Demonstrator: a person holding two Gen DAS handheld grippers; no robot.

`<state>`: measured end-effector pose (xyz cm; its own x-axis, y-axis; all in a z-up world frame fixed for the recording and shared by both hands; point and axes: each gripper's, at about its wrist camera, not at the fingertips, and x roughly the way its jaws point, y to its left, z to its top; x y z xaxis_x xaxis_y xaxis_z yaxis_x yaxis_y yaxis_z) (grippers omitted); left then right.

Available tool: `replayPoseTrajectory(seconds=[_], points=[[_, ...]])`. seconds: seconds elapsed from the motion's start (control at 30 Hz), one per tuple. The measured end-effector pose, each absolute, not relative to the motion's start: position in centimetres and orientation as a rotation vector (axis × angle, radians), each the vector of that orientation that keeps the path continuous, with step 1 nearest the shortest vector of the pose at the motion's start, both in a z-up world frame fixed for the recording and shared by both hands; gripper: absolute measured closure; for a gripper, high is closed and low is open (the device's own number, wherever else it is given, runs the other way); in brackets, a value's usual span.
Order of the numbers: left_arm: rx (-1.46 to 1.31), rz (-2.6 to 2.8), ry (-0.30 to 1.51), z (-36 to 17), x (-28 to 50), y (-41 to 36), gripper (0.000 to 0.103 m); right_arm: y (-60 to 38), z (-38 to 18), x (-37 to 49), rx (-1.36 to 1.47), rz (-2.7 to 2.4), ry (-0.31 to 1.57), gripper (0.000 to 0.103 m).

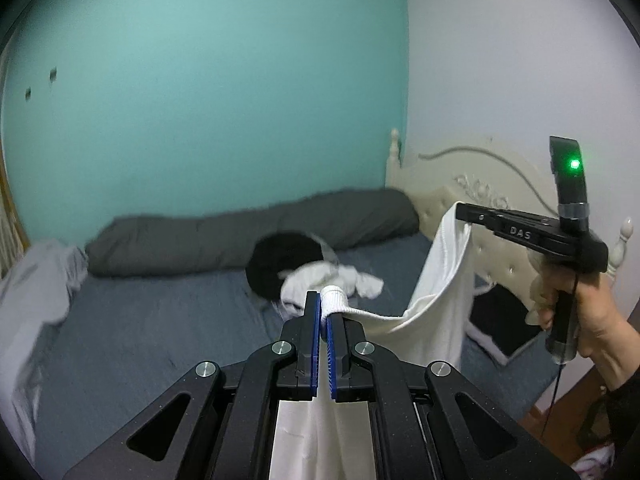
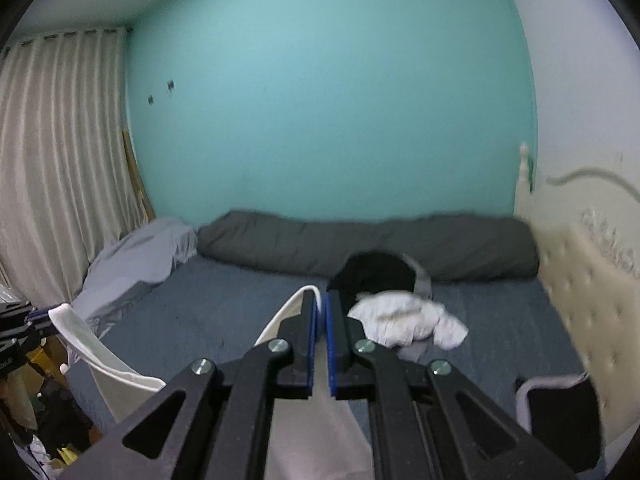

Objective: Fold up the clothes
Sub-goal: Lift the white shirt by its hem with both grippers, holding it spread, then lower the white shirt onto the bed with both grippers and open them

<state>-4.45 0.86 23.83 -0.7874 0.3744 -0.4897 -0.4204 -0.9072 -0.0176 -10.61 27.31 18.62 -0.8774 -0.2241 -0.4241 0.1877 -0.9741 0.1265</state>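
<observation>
Both grippers are holding one white knit garment (image 1: 436, 280) in the air above the blue-sheeted bed (image 1: 160, 312). Left gripper (image 1: 323, 312) is pinching a ribbed edge; right gripper (image 2: 321, 308) is clamping another edge (slack sagging between), probably spreading it for a fold. Crumpled white and black clothes (image 2: 404, 316) are lying behind.

My left black two-finger gripper (image 1: 323, 312) has blue ribbed pads (image 1: 316, 336) and 4 round silver screws. At right of frame, the right black gripper (image 1: 464, 212) reads "DAS", with a green light, thin black cable and dark sleeve (image 1: 626, 408).
</observation>
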Motion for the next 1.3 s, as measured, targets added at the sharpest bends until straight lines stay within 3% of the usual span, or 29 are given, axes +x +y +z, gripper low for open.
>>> replayPoseTrajectory(seconds=[0.57,1.3], points=[[-0.997,2.573,0.054,9.3,-14.2,0.6,0.1,28.6,3.1,-22.6,0.976,-2.739,-0.237,0.099],[-1.336,2.52,-0.158,-12.7,-39.1,-1.0,0.1,30.1,-16.0,-44.7,1.255,-2.662,-0.233,0.099]])
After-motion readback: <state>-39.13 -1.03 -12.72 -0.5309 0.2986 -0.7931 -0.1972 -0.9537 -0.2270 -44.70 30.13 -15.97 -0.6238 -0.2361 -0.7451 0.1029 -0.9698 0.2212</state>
